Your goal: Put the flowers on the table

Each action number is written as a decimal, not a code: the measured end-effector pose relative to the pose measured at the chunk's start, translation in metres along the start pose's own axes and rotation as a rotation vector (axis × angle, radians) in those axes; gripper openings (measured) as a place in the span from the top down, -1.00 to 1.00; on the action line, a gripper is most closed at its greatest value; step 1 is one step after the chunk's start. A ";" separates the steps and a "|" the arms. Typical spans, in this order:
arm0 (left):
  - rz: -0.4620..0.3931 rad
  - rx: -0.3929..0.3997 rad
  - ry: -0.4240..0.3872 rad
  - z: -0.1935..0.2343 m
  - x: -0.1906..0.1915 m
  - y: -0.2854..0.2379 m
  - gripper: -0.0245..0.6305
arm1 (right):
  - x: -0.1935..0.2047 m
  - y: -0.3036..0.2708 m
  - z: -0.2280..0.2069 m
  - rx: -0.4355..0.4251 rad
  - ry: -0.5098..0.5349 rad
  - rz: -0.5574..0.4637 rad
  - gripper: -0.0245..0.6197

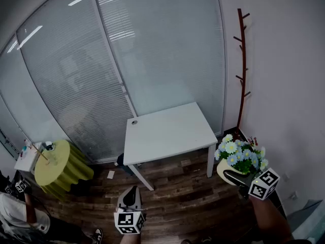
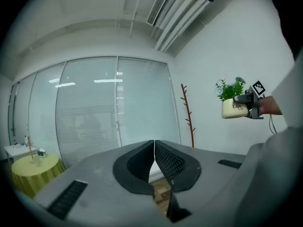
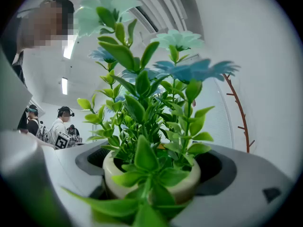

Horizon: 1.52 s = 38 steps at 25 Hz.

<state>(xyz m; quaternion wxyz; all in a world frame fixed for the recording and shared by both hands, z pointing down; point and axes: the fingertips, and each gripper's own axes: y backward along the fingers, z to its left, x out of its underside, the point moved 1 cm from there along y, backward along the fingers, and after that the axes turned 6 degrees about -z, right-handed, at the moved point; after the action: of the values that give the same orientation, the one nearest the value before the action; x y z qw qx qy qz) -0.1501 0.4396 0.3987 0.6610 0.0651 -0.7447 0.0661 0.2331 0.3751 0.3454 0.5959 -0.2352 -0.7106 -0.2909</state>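
Flowers [image 3: 142, 98] in right claw [image 3: 151, 176]; head view adds table [image 1: 167, 128].

The one readable word is on the cream flower pot [image 2: 235, 109] in the left gripper view. Its side carries "Life" in dark letters, with a smaller line under it that is too small to make out. In the head view the left cube [image 1: 129, 222] and the right cube [image 1: 264, 183] show black-and-white square code patterns, which are signs for a machine rather than words. A marker [image 3: 60, 140] of the same kind shows in the right gripper view, on gear held by a person in the background. It is too small to tell more.
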 end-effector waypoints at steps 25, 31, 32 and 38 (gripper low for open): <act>0.000 -0.090 0.003 -0.062 -0.003 -0.019 0.90 | 0.019 0.020 -0.062 -0.021 -0.038 -0.016 -0.68; 0.029 -0.086 0.000 -0.061 0.009 -0.032 0.90 | 0.024 0.013 -0.075 -0.013 -0.048 -0.009 -0.68; 0.031 -0.085 0.002 -0.060 0.011 -0.034 0.90 | 0.025 0.011 -0.077 -0.009 -0.048 -0.004 -0.68; 0.050 -0.078 0.026 -0.048 0.031 -0.059 0.90 | 0.032 -0.004 -0.088 -0.010 -0.045 0.025 -0.68</act>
<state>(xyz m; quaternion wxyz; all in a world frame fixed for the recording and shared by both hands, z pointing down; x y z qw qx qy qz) -0.0960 0.3899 0.4356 0.6707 0.0198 -0.7395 0.0542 0.2873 0.3108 0.3871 0.5822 -0.2538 -0.7192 -0.2816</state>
